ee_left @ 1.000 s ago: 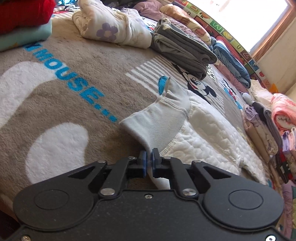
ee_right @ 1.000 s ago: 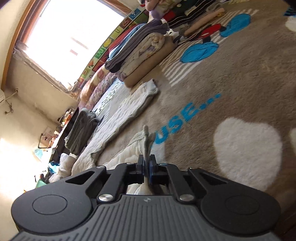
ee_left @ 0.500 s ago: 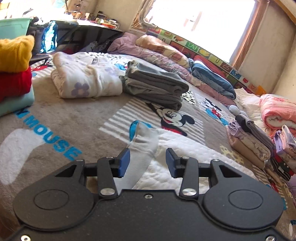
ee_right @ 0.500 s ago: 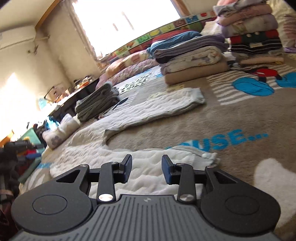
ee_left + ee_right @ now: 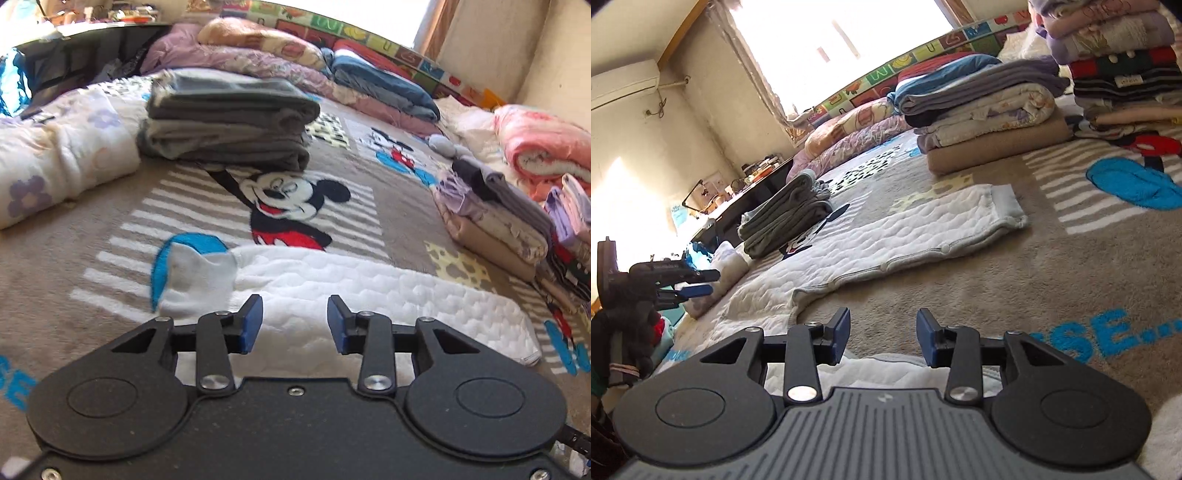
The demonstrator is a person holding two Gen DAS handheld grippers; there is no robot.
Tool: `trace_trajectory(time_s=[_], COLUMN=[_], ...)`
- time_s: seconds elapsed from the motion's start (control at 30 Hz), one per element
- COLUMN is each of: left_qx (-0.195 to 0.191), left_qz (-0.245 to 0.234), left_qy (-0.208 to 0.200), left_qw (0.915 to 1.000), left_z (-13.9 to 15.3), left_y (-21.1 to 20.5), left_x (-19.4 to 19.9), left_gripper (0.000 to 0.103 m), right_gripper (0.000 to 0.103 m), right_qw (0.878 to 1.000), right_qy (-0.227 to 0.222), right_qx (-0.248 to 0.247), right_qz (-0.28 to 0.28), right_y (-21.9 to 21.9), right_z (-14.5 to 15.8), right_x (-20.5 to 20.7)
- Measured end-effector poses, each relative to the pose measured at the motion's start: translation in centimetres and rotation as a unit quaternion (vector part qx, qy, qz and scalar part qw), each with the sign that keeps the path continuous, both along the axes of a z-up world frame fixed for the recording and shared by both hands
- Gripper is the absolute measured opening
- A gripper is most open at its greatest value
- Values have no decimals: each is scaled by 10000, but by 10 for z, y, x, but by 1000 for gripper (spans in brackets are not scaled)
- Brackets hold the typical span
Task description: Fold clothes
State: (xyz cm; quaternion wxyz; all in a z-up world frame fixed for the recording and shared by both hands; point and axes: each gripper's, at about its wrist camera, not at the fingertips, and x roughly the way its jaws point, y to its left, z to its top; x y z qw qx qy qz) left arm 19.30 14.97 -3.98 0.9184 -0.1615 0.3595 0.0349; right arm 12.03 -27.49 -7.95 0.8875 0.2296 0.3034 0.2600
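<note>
**Both grippers parted above a white quilted garment laid on a cartoon-print blanket**

Left wrist view, left to right. At the left edge lies a rolled white bundle with purple flowers (image 5: 62, 155). Right of it, in the upper centre, a stack of folded grey cloth (image 5: 229, 122) rests on the brown cartoon-print blanket (image 5: 74, 229). Across the middle of the frame the white quilted garment (image 5: 369, 291) lies flat on the blanket, its plain cuffed end (image 5: 195, 284) at centre left and its far end reaching toward the right edge. The left gripper (image 5: 295, 323) fills the bottom of the frame; its jaws have just been opening, its blue pads (image 5: 251, 323) now stand apart, and nothing is between them, the garment lying below and beyond. At the right edge stand piles of folded clothes (image 5: 495, 229) and a pink rolled blanket (image 5: 543, 147).

Right wrist view, left to right. At the left edge the left gripper (image 5: 698, 282) appears side-on, held by a gloved hand (image 5: 624, 325), its two blue-tipped fingers separated. The same grey stack (image 5: 786, 218) sits left of centre. The white garment (image 5: 886, 236) runs diagonally from the lower left to a cuffed end right of centre; another part of it lies just under the right gripper (image 5: 882, 339) at bottom centre. This gripper's jaws have just been opening as well and grip nothing. In the upper right, folded bedding (image 5: 982, 110) and a taller pile of clothes (image 5: 1123, 66) stand on the blanket (image 5: 1052, 277).
</note>
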Motion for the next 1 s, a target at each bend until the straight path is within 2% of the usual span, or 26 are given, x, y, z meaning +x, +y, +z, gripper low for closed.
trace_trajectory(time_s=[0.03,0.07,0.13,0.2,0.3,0.37,0.43,0.47,0.5,0.6,0.67,0.77,0.83,0.87,0.93,1.0], left_qx=[172,407,723,531,541,424,-52,-216,-344,-299,-526,-529,-399,-168,633,1140], left_qz=[-86,-178,-359,-409,-152,5,6,167,392,735,658,206,-121,-116,-202,-406], left_qy=[129,226,289,77,-161,142,233,132,-17,-504,-645,-521,-260,-123,-175,-409], left_qw=[9997,9988,9963,9977,9983,9990,9997,9995,9986,9956,9944,9970,9988,9997,9976,9918], left_z=[-12,-24,-21,-6,7,-4,-18,-13,-4,15,16,8,-2,-5,2,10], left_y=[-4,-8,-15,-9,5,22,41,49,57,68,72,58,42,34,10,-13], left_x=[12,22,30,20,8,10,7,0,-8,-30,-38,-36,-28,-26,-30,-37], left_gripper=[36,42,43,43,43,43,44,33,33,33,33,33,33,33,33,33], right_gripper=[42,42,42,44,45,45,46,46,45,46,47,47,47,47,47,47], right_qw=[10000,9999,9995,9993,9990,9982,9966,9957,9953,9937,9922,9896,9883,9876,9851,9810], right_qy=[85,132,163,97,-14,-147,-209,-221,-257,-418,-510,-601,-691,-756,-934,-1189], right_qx=[28,-22,-203,-281,-384,-468,-685,-788,-833,-964,-1045,-1213,-1269,-1295,-1382,-1498], right_qz=[5,52,180,212,245,334,417,436,426,395,440,493,478,464,416,324], right_y=[0,3,12,17,23,30,37,40,41,43,47,52,54,54,55,54], right_z=[-4,-7,-12,-11,-10,-8,-9,-10,-10,-7,-6,-6,-4,-3,1,7], right_x=[3,4,4,1,-3,-6,-8,-8,-9,-13,-16,-19,-21,-24,-29,-36])
